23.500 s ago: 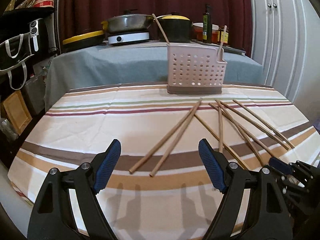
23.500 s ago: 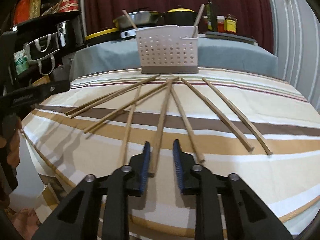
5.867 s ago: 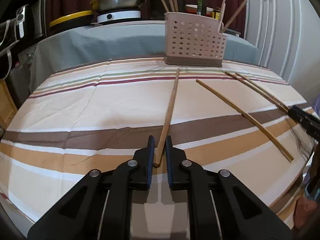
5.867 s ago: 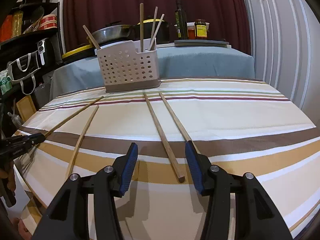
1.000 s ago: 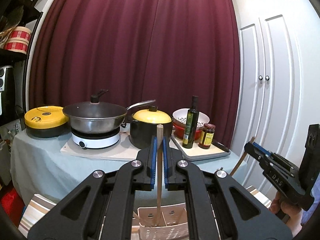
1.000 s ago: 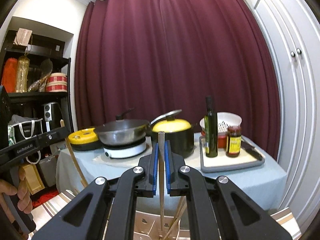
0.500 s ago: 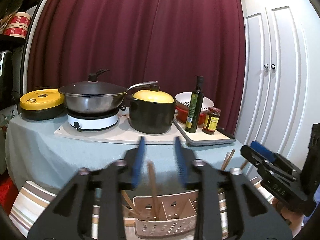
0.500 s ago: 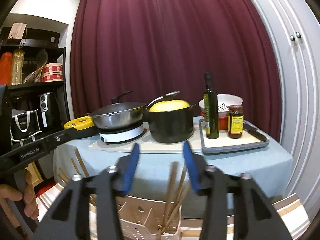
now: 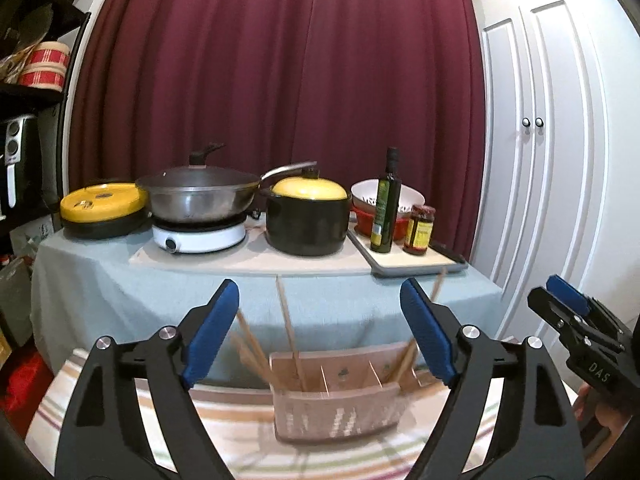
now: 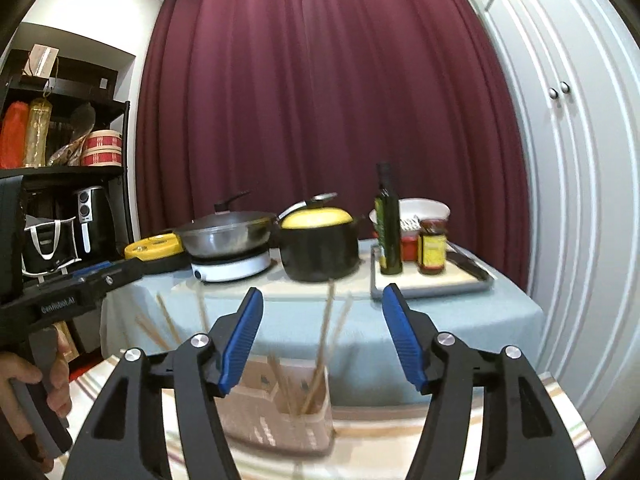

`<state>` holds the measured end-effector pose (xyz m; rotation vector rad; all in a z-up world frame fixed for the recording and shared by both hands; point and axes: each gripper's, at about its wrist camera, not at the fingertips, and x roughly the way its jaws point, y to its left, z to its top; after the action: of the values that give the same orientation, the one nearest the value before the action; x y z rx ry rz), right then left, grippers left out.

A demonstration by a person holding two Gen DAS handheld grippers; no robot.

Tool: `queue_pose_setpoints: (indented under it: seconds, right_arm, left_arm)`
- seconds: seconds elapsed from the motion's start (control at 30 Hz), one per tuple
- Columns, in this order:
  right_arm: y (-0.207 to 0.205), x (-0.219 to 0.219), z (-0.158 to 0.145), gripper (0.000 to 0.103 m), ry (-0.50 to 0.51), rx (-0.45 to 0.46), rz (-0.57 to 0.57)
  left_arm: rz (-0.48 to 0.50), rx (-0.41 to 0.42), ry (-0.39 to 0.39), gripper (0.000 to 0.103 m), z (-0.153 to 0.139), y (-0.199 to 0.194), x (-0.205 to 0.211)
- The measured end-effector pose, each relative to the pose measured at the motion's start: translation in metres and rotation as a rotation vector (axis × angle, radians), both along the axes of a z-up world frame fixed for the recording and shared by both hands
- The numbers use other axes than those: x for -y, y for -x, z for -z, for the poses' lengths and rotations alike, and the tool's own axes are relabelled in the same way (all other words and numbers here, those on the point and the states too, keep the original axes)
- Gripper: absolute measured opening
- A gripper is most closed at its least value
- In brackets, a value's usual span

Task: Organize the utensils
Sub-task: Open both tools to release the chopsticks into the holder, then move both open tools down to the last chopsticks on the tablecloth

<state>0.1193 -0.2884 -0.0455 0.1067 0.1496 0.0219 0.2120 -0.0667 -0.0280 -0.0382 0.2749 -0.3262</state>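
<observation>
Both grippers hang spread wide above the pink basket (image 9: 336,404), left gripper (image 9: 320,336) and right gripper (image 10: 322,344) each with nothing between its blue pads. Chopsticks (image 9: 288,328) stick up at angles out of the basket's compartments, so a straight drop there meets the sticks; the striped table (image 9: 120,412) either side of the basket is free. Behind it the cloth-covered counter (image 9: 120,280) blocks forward travel, crowded with a wok (image 9: 196,196), black pot (image 9: 306,220), oil bottle (image 9: 386,204) and jar (image 9: 418,232).
</observation>
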Motion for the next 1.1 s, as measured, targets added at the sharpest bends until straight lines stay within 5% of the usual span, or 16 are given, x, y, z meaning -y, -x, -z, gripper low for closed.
queue_pose_setpoints:
  seconds: [0.63, 1.03, 1.1]
  right_arm:
    - [0.121, 0.007, 0.146, 0.056, 0.042, -0.252, 0.095]
    - [0.144, 0.017, 0.210, 0.031, -0.014, -0.385, 0.088]
    - [0.143, 0.016, 0.215, 0.018, -0.019, -0.401, 0.083]
  left_arm:
    - [-0.091, -0.172, -0.062, 0.082, 0.105, 0.105, -0.015]
    - [-0.094, -0.293, -0.091, 0.082, 0.156, 0.140, -0.014]
    - [-0.091, -0.308, -0.090, 0.082, 0.162, 0.145, -0.012]
